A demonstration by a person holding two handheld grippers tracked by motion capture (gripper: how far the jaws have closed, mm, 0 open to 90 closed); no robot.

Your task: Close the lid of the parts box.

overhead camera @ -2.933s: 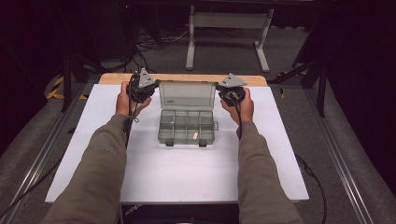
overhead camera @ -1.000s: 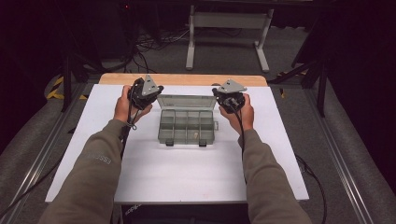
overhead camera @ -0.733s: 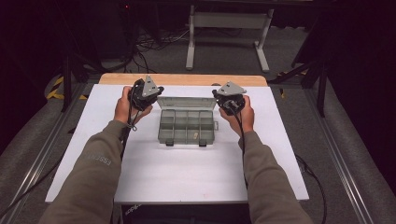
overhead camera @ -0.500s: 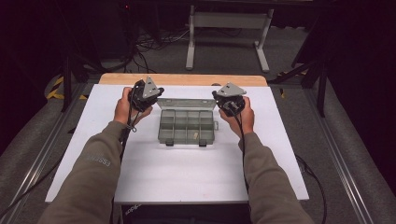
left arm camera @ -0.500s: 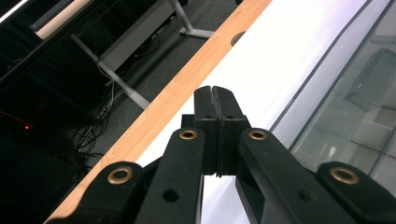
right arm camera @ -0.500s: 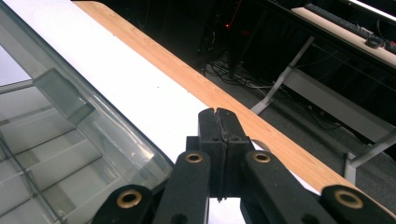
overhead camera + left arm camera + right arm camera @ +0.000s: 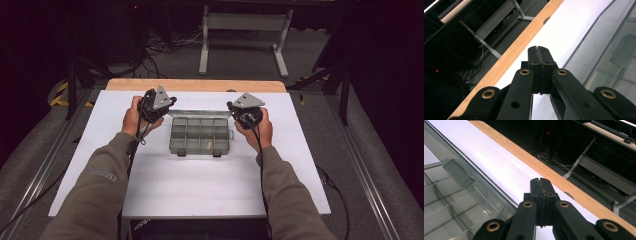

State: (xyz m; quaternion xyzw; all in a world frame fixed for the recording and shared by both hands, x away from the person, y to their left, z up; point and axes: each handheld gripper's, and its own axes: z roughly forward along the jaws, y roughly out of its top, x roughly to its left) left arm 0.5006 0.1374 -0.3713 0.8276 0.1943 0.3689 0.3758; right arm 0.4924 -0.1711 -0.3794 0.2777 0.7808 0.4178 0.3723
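A clear plastic compartment box (image 7: pixel 200 137) sits in the middle of the white table (image 7: pixel 200 195). Its hinged lid (image 7: pixel 200 114) stands tilted over the back of the box. My left gripper (image 7: pixel 171 101) is shut and empty at the lid's left end. My right gripper (image 7: pixel 231 106) is shut and empty at the lid's right end. In the left gripper view the closed jaw tips of the left gripper (image 7: pixel 538 47) lie just left of the clear lid (image 7: pixel 604 50). In the right gripper view the closed tips of the right gripper (image 7: pixel 539 179) lie just right of the lid (image 7: pixel 454 185). Whether either touches the lid I cannot tell.
A wooden strip (image 7: pixel 195 85) runs along the table's far edge. Behind it stands a metal stand (image 7: pixel 245 22) among cables on the floor. Metal rails (image 7: pixel 45 165) flank the table. A small pale piece (image 7: pixel 210 145) lies in one front compartment.
Both hands came inward and nearer from beside the upright lid. The lid has tipped forward over the box and kept sinking slightly over the last second.
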